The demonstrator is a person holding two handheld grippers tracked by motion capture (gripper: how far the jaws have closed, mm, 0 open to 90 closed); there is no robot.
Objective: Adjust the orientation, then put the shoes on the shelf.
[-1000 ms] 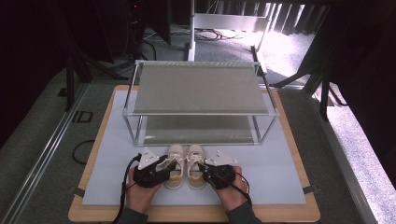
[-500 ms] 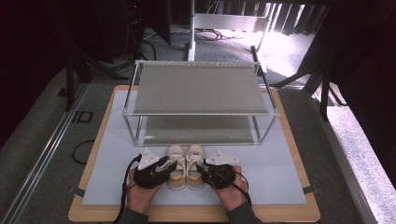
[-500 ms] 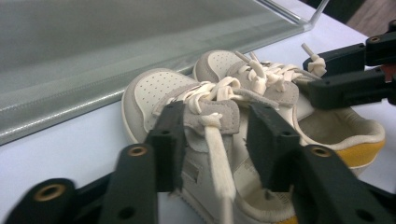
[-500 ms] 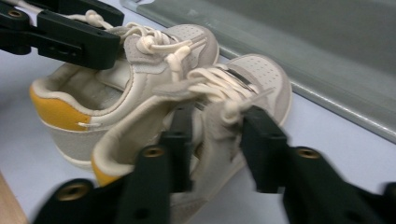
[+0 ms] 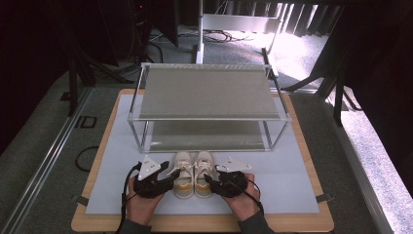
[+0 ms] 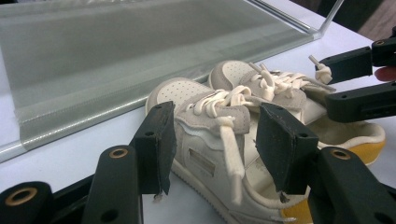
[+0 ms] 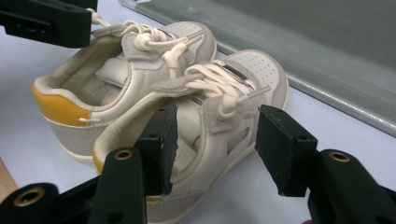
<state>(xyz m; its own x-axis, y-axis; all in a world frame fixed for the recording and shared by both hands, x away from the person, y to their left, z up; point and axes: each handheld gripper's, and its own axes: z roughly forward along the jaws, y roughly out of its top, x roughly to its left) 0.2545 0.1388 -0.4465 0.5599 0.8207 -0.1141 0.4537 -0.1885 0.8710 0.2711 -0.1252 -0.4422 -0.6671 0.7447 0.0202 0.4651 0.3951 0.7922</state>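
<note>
Two small cream shoes with yellow heels stand side by side on the white mat, the left shoe (image 5: 184,173) and the right shoe (image 5: 204,171). My left gripper (image 5: 170,176) reaches in from the left. Its jaws straddle the left shoe's (image 6: 201,156) outer wall; they have just been opening and its pads (image 6: 156,144) no longer press. My right gripper (image 5: 210,179) comes in from the right. Its jaws have also just been opening, and the right shoe's (image 7: 229,135) side wall stands loose between the pads (image 7: 282,149).
A two-tier metal rack (image 5: 207,92) with mesh shelves stands just behind the shoes. The white mat (image 5: 292,185) lies on a wooden board (image 5: 311,222). Dark floor, cables and stand legs surround the table.
Both hands and the shoes stay where they were. The right gripper's jaws look spread wider around the right shoe's side than before.
</note>
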